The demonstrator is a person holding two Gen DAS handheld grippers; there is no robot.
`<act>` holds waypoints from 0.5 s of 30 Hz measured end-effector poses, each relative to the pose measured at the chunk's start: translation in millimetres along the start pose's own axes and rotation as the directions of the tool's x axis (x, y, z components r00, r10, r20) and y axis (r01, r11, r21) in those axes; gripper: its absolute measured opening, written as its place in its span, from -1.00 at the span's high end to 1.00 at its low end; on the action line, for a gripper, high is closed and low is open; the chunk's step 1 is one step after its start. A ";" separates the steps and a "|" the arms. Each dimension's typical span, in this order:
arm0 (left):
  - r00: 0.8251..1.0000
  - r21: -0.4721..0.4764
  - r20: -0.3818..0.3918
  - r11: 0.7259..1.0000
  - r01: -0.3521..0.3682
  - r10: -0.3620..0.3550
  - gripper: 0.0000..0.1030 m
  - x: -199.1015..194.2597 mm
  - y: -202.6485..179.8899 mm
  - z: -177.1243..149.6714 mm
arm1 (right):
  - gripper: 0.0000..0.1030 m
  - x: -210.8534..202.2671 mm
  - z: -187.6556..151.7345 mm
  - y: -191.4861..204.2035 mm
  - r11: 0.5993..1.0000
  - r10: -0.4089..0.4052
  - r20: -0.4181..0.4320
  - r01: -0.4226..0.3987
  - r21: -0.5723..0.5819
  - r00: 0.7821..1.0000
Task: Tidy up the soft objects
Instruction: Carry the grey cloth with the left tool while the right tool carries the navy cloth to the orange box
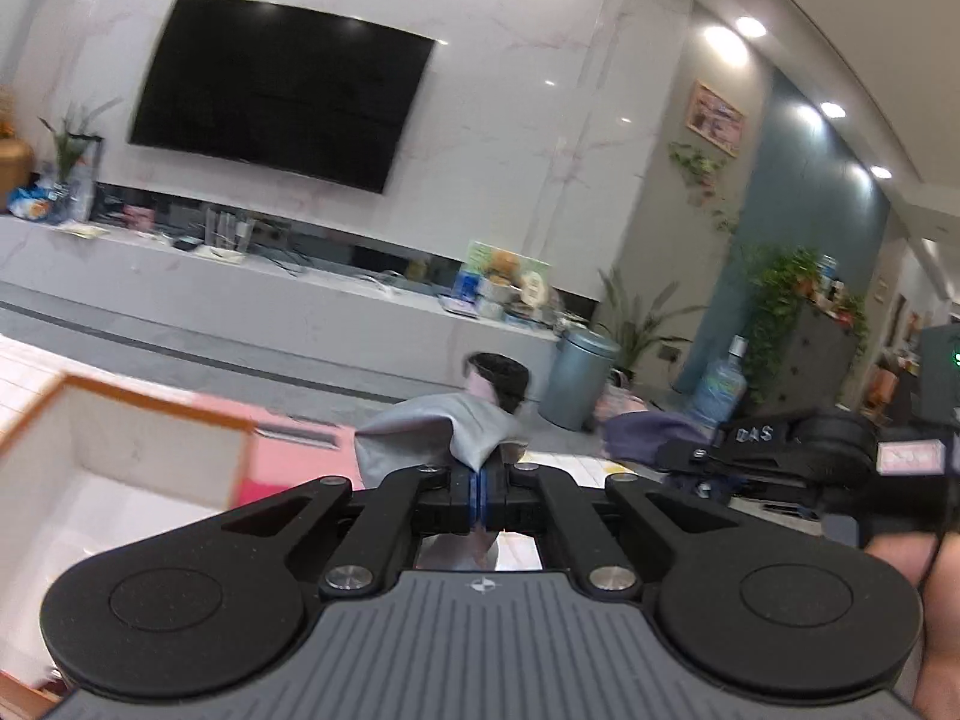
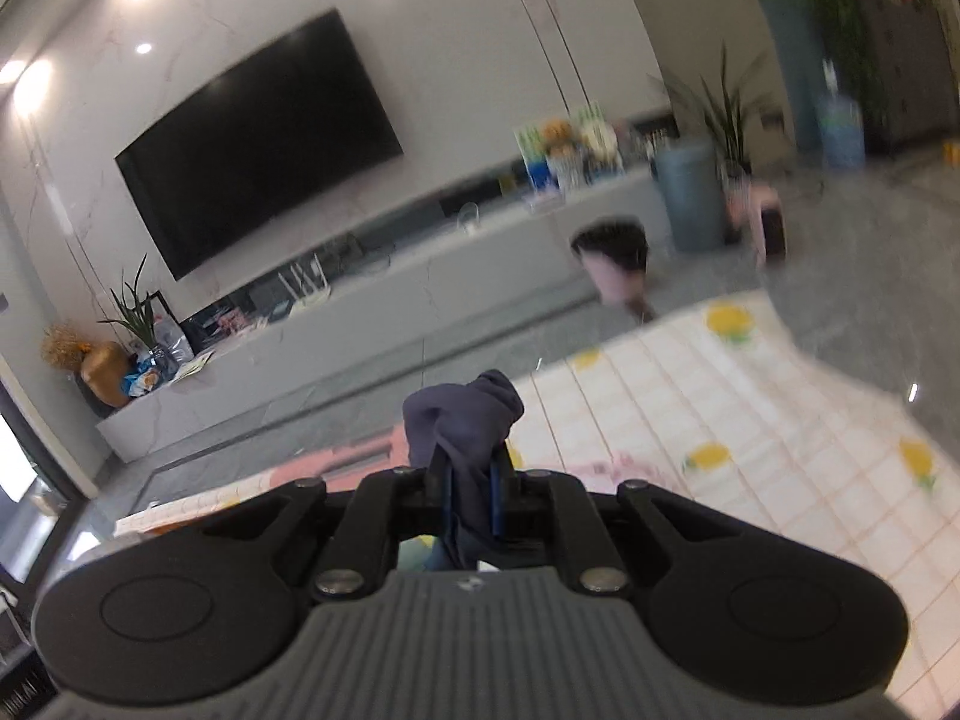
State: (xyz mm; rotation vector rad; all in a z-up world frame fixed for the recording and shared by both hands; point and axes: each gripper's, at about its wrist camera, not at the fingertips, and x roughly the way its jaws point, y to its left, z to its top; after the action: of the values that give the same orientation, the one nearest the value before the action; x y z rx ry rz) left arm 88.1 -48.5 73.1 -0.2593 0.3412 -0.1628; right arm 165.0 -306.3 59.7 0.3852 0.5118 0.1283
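Pinching grey cloth (image 1: 432, 432), lower part hidden, background blurred

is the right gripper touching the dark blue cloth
Touching. The right wrist view shows the right gripper with its jaws closed on the dark blue cloth, which bunches up above them and hangs below.

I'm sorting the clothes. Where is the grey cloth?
Left wrist view, centre: the grey cloth is pinched in the left tongs, right of the open box.

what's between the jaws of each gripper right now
Left wrist view: the left gripper is shut on a light grey cloth. Right wrist view: the right gripper is shut on a dark purple cloth.
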 end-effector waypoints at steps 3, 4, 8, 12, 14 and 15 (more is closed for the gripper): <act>0.999 -0.028 -0.012 0.999 -0.037 0.037 0.99 -8.7 12.9 20.1 | 0.82 -15.0 2.3 40.2 0.997 -0.001 0.071 0.007 -0.076 0.997; 0.999 -0.029 -0.013 0.998 -0.049 0.049 0.99 -12.1 17.6 25.7 | 0.82 -18.7 3.4 52.1 0.997 0.014 0.081 -0.008 -0.080 0.997; 0.992 0.002 0.021 0.992 -0.126 0.126 0.99 -24.2 37.1 44.4 | 0.82 -31.0 5.5 102.0 0.989 0.100 0.125 -0.085 -0.120 0.987; 0.977 0.021 0.046 0.978 -0.210 0.209 0.99 -35.4 63.9 53.4 | 0.82 -35.7 0.6 149.1 0.974 0.183 0.144 -0.160 -0.157 0.972; 0.969 0.030 0.044 0.969 -0.246 0.245 0.99 -36.2 76.1 56.1 | 0.82 -33.8 -4.3 169.5 0.965 0.218 0.136 -0.192 -0.178 0.966; 0.965 0.031 0.040 0.965 -0.261 0.260 0.99 -36.0 83.6 56.4 | 0.82 -31.8 -7.5 177.7 0.961 0.236 0.134 -0.210 -0.181 0.963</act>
State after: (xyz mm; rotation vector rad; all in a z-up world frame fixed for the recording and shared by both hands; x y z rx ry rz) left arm 83.9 51.1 112.3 -0.1789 0.3338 0.0950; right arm 129.4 -147.1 137.4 0.2862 0.3006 0.3552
